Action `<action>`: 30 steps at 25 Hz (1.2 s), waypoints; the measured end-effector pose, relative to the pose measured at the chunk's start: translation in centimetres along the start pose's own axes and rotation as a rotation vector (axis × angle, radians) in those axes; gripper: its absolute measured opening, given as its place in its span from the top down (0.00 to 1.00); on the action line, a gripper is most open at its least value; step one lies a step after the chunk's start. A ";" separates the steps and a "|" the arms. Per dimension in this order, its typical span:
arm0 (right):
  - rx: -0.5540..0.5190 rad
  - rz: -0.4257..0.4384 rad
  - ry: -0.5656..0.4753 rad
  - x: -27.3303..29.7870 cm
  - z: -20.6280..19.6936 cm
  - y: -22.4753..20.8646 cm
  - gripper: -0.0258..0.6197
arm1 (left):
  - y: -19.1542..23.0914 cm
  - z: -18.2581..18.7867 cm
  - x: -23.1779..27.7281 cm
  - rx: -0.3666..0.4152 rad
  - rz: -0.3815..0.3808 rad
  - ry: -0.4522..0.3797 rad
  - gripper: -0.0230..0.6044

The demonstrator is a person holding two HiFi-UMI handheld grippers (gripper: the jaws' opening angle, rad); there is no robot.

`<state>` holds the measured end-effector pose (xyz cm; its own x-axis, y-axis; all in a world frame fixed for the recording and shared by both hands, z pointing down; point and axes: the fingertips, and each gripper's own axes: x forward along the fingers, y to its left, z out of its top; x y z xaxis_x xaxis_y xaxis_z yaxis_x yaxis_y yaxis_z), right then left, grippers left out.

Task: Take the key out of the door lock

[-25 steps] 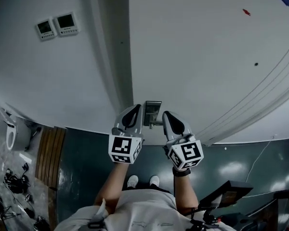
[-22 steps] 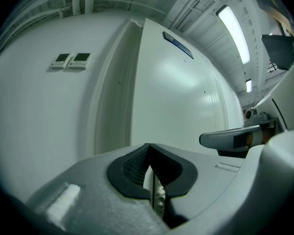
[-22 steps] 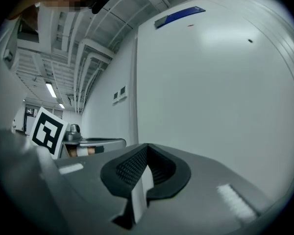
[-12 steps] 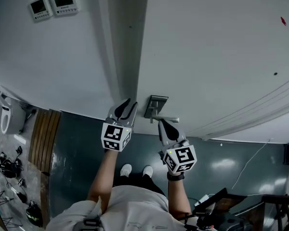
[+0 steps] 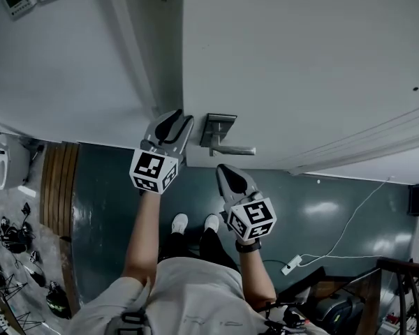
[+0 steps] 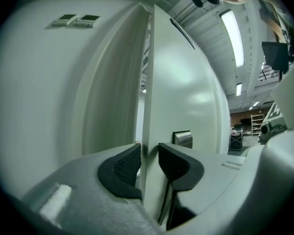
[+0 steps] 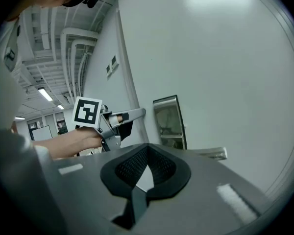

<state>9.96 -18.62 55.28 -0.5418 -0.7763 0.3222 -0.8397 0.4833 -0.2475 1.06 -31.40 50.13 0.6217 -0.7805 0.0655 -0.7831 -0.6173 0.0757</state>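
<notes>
At the door (image 5: 300, 61), my left claw (image 5: 173, 121) straddled the door's free edge (image 6: 148, 82). Its jaws were opening, with the edge standing between the ribbed pads (image 6: 125, 163) and nothing else in them. My right claw (image 5: 227, 173) hung just below the lever handle (image 5: 237, 149), apart from it, with its jaws together on nothing; only pale door showed past the tips in the right gripper view. The metal lock plate (image 5: 218, 128) sat on the door face just beside my left claw, with the lever jutting out beneath it. I could make out no key in any view, neither on the plate, nor under the lever, nor in either claw. At this size, though, a small key could have been lost against the plate. By my reading, the task's main step was not shown as done, since no key had come away in a claw. What appeared to be left was to find the keyhole on or beneath that plate, close one claw on the key's head and draw it straight out. My right claw, being nearer the lever, looked better placed for that.
</notes>
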 end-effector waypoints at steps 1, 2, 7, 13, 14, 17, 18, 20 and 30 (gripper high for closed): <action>0.020 -0.001 0.009 0.2 -0.7 -0.3 0.95 | -0.1 0.0 0.1 -0.008 -0.002 -0.012 0.80; 0.045 -0.003 0.017 0.3 -1.5 -0.7 0.95 | -0.2 0.0 0.1 -0.011 0.000 -0.021 0.81; 0.195 -0.010 0.043 1.2 -5.8 -1.9 0.95 | -0.3 0.0 -0.1 0.001 -0.007 -0.022 0.82; 0.529 -0.017 0.033 2.4 -9.8 -4.2 0.95 | -0.3 0.0 -0.1 -0.002 -0.018 -0.004 0.82; 0.566 -0.014 0.022 2.6 -10.2 -4.6 0.95 | -0.3 0.0 0.0 0.000 -0.018 -0.005 0.82; 0.649 0.033 -0.013 3.7 -10.7 -5.3 0.86 | -0.4 0.0 -0.1 0.009 -0.015 -0.012 0.82; 0.673 0.058 -0.022 4.2 -10.7 -5.3 0.69 | -0.4 0.0 -0.1 0.012 -0.014 -0.014 0.82; 0.717 0.092 -0.047 5.1 -10.6 -5.2 0.64 | -0.4 0.1 -0.1 0.021 -0.014 -0.012 0.82; 0.959 0.177 -0.231 9.0 -8.6 -5.9 0.74 | -0.4 0.1 -0.2 0.016 -0.007 -0.004 0.82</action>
<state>9.79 -24.95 67.52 -0.5501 -0.8337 0.0496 -0.3084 0.1476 -0.9398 1.27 -30.97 50.02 0.6275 -0.7762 0.0614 -0.7786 -0.6246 0.0606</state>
